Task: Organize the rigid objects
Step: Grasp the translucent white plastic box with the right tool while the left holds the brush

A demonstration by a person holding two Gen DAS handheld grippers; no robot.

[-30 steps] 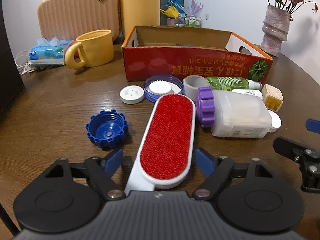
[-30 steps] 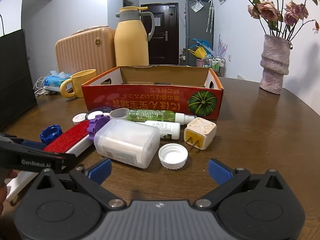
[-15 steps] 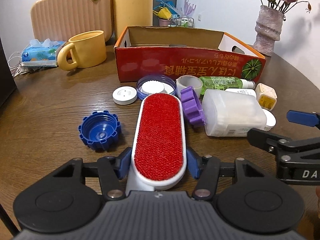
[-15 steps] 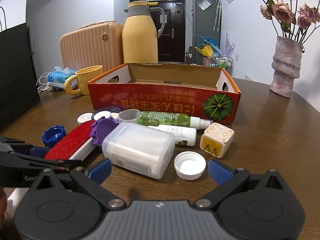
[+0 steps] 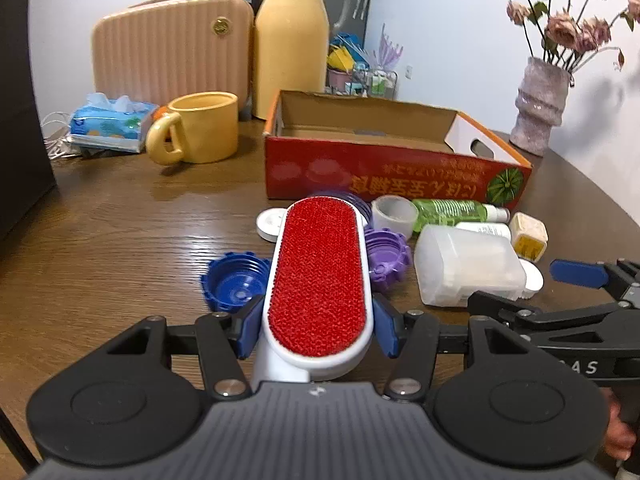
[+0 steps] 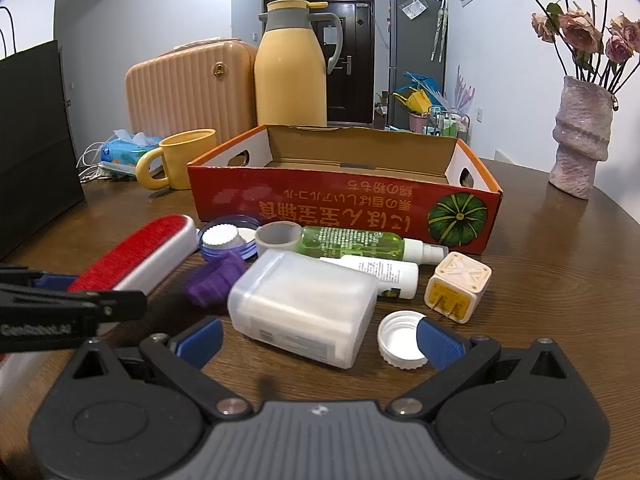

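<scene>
Trouble is likeliest at the far left, where the left gripper [image 5: 318, 330] has its blue pads [image 5: 249, 330] pressed on both sides of the red lint brush [image 5: 318, 276], near the handle end. The long head sticks out well past the grip toward the red cardboard box [image 5: 396, 174], so the brush can pivot or droop between the pads as it travels, and in the right wrist view its head seems to sit clear of the table, though the angle makes that hard to confirm. A sagging tip could catch the purple cap [image 5: 387, 254] lying just beside it, or sweep the blue cap [image 5: 236, 282] on its other side, or strike the box's near wall instead of clearing it.

Further right, the translucent white bottle [image 6: 304, 306] lies on its side between the spread fingers of the right gripper [image 6: 318, 338], which stands wide and holds nothing. One finger overlaps the white lid [image 6: 400, 340] in the right wrist view, so closing here could flick that lid away or nudge the yellow plug adapter [image 6: 458, 292]. Both grippers also sit near each other over the clutter, and a careless swing could knock them together.
</scene>
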